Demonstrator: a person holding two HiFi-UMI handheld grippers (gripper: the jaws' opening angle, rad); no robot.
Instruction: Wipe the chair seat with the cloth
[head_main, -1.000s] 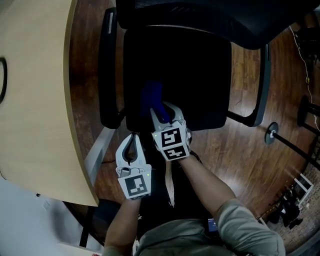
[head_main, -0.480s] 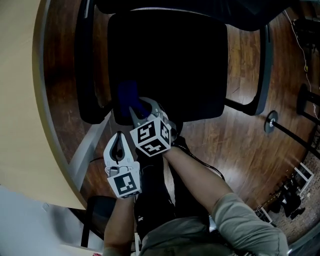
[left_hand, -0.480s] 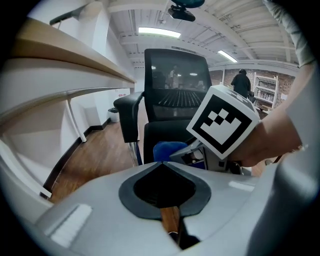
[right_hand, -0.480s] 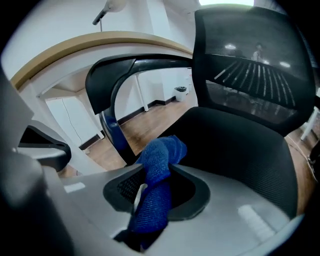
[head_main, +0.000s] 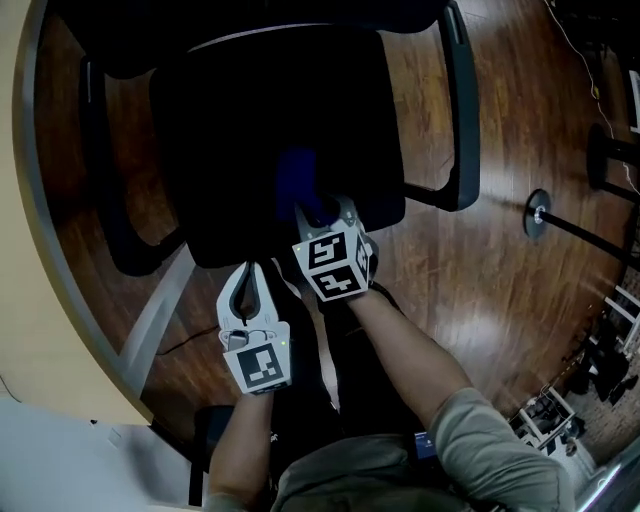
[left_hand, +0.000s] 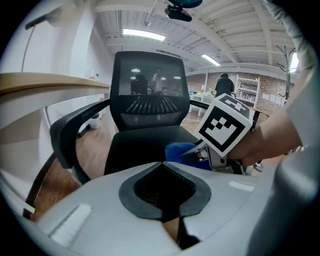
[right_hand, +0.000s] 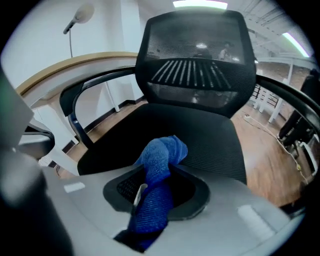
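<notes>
At the front of the chair seat (head_main: 250, 120), head view gives the cloth (head_main: 298, 178) only as a dim blue patch. Right gripper view resolves it: right gripper (right_hand: 156, 172) jaws part-closed, clamping the bunched cloth, free end over the seat. Left gripper (left_hand: 162, 163): jaws closed tip to tip, empty, short of the seat.

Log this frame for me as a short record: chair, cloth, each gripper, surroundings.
chair seat: black, cloth over its front part
cloth: blue, bunched, sticking out past the jaws; contact with the seat unclear
right gripper: shut on the cloth, over the seat's front
left gripper: jaws together, empty, at the seat's front edge beside the right gripper
surroundings: wooden floor; pale desk at the left
</notes>
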